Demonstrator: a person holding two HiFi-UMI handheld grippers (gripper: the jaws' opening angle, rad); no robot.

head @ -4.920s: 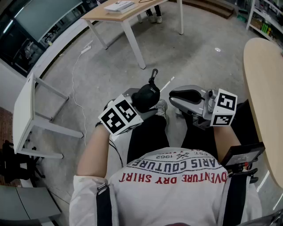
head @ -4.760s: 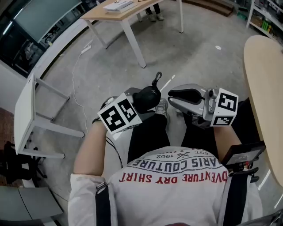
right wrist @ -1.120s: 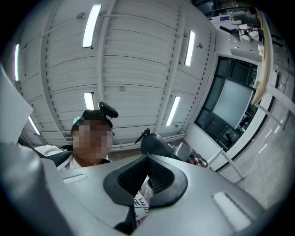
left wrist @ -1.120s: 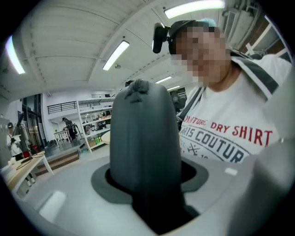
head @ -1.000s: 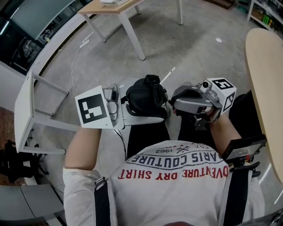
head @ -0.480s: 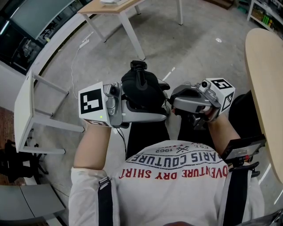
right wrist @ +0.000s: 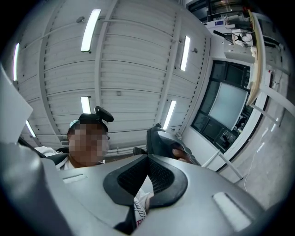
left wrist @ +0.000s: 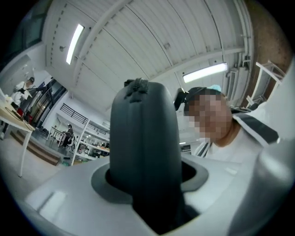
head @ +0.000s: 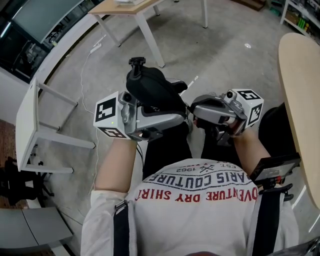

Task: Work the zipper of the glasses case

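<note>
**Clerk:** Item one, the task object?

**Keeper:** Glasses case. Black, rounded shell. Location: raised in front of the person's chest, above the lap, resting on no surface. Zipper pull sits at the far upper end, pointing away from the person.

**Clerk:** Held by?

**Keeper:** Left claw, clenched on the case's lower part. In the left gripper view the case stands upright between the two jaws and fills the gap. The zipper track shows at its crown. A marker cube sits at the wrist end.

**Clerk:** Item two?

**Keeper:** Right claw, clenched on nothing. In the right gripper view the ribbed pads meet at their tips, and a strip of white shirt shows through the slit below them. Position: just beside the left claw, on its right, tips turned toward it. Contact between the two: cannot tell. Its own marker cube faces up.

**Clerk:** Surroundings?

**Keeper:** Grey concrete floor. Wooden desk well ahead, white legs. Pale rounded desk at the person's right. White shirt, red lettering, dark straps over both shoulders.
</note>
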